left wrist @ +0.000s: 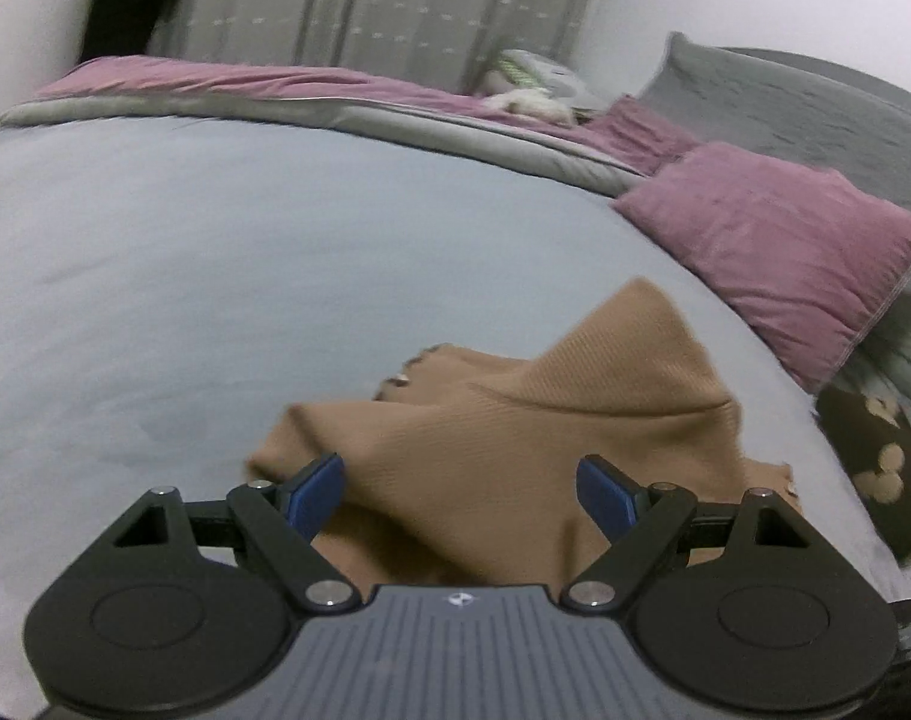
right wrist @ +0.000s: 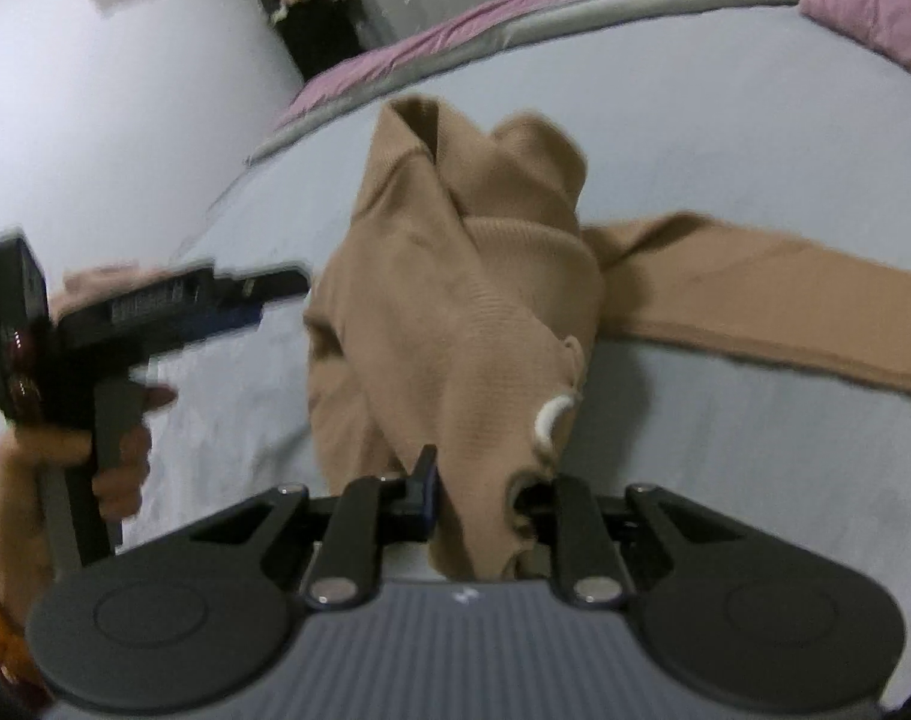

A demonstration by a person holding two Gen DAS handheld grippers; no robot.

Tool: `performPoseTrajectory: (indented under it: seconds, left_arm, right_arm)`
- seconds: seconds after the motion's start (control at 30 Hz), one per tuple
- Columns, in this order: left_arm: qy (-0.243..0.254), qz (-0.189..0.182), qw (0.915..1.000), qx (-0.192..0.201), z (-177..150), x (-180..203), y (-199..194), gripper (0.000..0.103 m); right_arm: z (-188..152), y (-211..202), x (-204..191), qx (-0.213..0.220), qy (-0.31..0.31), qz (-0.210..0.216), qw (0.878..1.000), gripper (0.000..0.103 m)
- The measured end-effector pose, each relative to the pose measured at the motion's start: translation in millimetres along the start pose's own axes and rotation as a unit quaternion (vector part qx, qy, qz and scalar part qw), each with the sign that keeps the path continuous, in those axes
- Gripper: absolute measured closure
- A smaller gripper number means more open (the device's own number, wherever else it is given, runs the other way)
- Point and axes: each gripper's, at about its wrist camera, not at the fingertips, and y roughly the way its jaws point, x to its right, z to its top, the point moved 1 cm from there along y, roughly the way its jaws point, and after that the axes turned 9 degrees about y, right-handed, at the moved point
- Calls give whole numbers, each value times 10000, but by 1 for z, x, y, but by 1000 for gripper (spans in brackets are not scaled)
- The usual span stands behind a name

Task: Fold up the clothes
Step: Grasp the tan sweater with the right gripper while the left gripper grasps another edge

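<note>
Only right wrist view shows right gripper (right wrist: 455, 498) clamping sweater (right wrist: 455, 312).

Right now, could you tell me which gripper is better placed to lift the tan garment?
Right: the right gripper is already shut on the tan garment, while the left gripper is open, holding nothing.

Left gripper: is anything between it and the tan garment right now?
Nothing visible. The left gripper is open with the tan garment bunched right between its fingers on the grey bedsheet. The right gripper already pinches the cloth.
</note>
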Motion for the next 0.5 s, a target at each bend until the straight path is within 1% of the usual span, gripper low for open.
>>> performPoseTrajectory:
  seconds: [0.2,0.3,0.37,0.43,0.5]
  left_arm:
    - [75,-526,9984,180,8,27,-7,17]
    - [104,-661,9973,318,11,35,-14,17]
    - [121,-565,9977,359,11,39,-15,17]
    - [130,-359,9986,361,11,39,-13,17]
    - [119,-102,9994,308,9,36,-10,23]
  right_arm:
    - [-14,7,-5,-222,-67,-28,9997,86]
    - [-16,7,-4,-296,-70,-30,9995,86]
    - [-17,6,-4,-350,-75,-29,9994,86]
    - [-18,5,-7,-423,-126,-26,9990,86]
    - [-21,6,-13,-477,-211,-25,9986,86]
